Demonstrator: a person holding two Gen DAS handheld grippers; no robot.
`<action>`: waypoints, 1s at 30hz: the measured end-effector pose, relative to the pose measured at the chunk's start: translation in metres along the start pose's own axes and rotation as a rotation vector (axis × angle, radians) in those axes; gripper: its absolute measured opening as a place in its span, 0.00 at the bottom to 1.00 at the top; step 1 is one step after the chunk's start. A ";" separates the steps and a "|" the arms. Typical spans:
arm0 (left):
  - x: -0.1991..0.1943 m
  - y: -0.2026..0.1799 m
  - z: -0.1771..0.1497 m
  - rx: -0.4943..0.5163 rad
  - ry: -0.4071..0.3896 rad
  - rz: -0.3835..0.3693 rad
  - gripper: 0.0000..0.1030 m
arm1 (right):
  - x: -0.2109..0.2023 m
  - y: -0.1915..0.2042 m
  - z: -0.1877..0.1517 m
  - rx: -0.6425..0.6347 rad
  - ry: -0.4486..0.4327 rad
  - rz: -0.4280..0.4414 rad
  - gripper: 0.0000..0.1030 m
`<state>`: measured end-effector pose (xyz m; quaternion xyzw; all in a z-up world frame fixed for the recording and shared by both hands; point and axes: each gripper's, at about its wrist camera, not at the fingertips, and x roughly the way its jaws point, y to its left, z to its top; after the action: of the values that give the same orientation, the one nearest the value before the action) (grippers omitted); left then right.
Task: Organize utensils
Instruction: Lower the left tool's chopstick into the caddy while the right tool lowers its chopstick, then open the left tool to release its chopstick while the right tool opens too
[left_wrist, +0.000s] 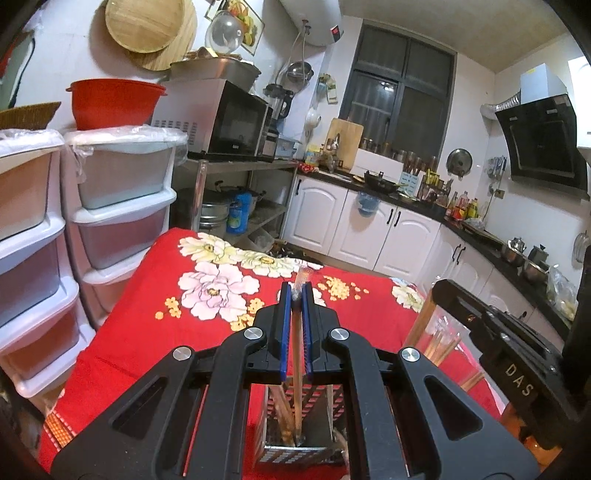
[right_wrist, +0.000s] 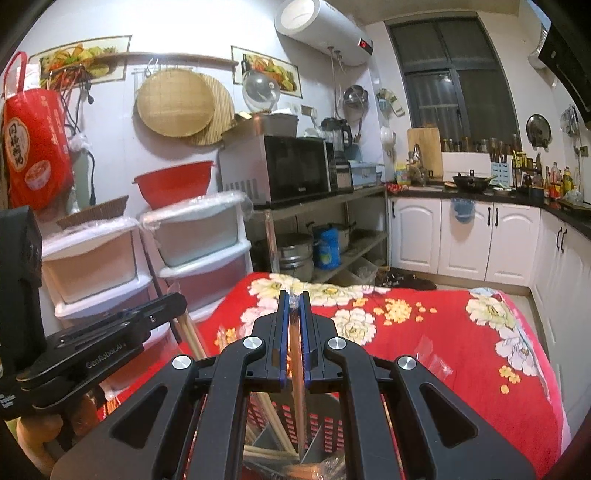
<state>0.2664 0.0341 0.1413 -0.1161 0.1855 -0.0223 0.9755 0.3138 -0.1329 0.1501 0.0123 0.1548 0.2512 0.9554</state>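
Closest to each lens is a perforated metal utensil holder, standing near the table's near edge, directly under both grippers, on a red floral tablecloth. Several loose wooden chopsticks lean inside its compartments in the right wrist view.

From left to right: the left gripper has its blue-padded jaws pressed together on a chopstick in a clear wrapper; the stick runs down between the fingers into the holder, and its wrapper tip pokes out past the fingertips. Just right of it, above the cloth, a clear plastic bag of chopsticks shows, partly hidden behind the other tool's black body.

The right gripper is likewise clamped nearly closed on a wrapped chopstick, whose lower end reaches into the holder, the wrapper's clear end jutting beyond the fingertips. Empty clear wrappers lie on the cloth toward the table's right side.

Beyond the table's far edge stand white plastic drawers and a microwave.
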 end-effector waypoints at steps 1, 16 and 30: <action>0.001 0.001 -0.002 -0.002 0.004 0.001 0.01 | 0.001 0.000 -0.001 0.000 0.005 -0.002 0.06; 0.001 0.005 -0.019 -0.003 0.046 0.002 0.02 | 0.000 0.002 -0.023 0.000 0.082 -0.022 0.06; -0.012 0.013 -0.029 0.006 0.109 0.008 0.11 | -0.019 0.003 -0.036 -0.008 0.128 -0.057 0.19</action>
<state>0.2442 0.0417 0.1161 -0.1112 0.2387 -0.0255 0.9644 0.2862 -0.1417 0.1213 -0.0121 0.2146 0.2247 0.9504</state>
